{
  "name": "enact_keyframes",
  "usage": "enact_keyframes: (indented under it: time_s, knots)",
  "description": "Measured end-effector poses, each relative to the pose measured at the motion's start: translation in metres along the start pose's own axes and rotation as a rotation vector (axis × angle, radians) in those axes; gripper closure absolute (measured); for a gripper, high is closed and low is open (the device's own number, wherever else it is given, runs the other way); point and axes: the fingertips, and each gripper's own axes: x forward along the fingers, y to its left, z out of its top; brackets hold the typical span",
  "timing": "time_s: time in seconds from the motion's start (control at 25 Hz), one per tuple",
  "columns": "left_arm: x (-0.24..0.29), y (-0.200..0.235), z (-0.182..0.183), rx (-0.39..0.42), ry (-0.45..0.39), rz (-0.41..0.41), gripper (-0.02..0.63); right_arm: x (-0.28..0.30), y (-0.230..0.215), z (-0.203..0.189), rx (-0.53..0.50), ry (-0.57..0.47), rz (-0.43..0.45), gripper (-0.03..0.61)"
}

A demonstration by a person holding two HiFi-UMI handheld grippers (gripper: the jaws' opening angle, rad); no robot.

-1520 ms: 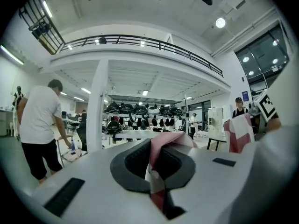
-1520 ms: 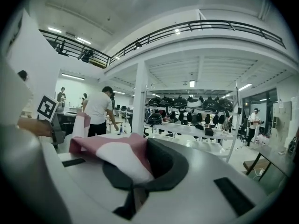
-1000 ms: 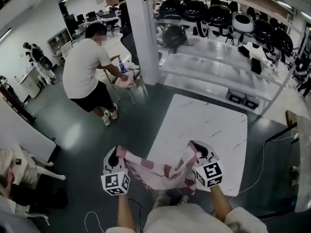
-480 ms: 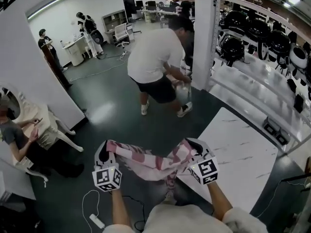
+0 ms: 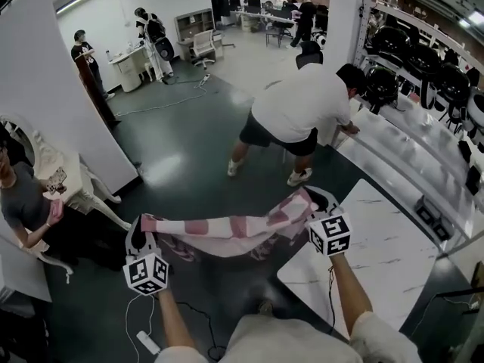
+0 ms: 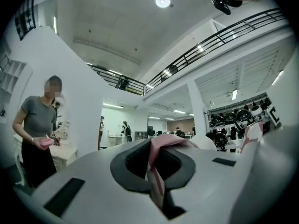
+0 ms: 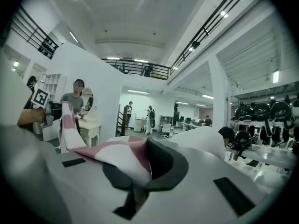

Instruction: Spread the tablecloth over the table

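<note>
A pink and white checked tablecloth (image 5: 227,229) hangs stretched between my two grippers, above the dark floor to the left of the table. My left gripper (image 5: 138,233) is shut on its left corner; in the left gripper view the pink cloth (image 6: 156,157) is pinched between the jaws of the left gripper (image 6: 154,174). My right gripper (image 5: 318,201) is shut on the right corner, above the white marble table (image 5: 378,255). In the right gripper view the cloth (image 7: 117,157) drapes leftward out of the right gripper (image 7: 148,169).
A person in a white shirt (image 5: 299,116) bends over just beyond the table's far corner. A shelf rack with black helmets (image 5: 431,74) stands at right. A seated person (image 5: 23,199) and a white wall panel (image 5: 68,119) are at left. A cable and plug (image 5: 147,342) lie on the floor.
The view has swung left, so the table now lies at the right. My grippers have moved apart and the cloth has been pulled out from a sagging bunch into a taut band.
</note>
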Motion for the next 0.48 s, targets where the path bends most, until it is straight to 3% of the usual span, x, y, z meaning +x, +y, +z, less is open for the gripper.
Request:
enact_keyframes:
  time_s: [0.28, 0.48]
  knots:
    - [0.036, 0.041, 0.005, -0.064, -0.016, 0.035, 0.588, 0.012, -0.089, 0.011, 0.058, 0.013, -0.174, 0.565]
    - [0.066, 0.006, -0.007, -0.078, 0.011, -0.037, 0.588, 0.027, -0.099, 0.014, 0.02, 0.035, -0.177, 0.565]
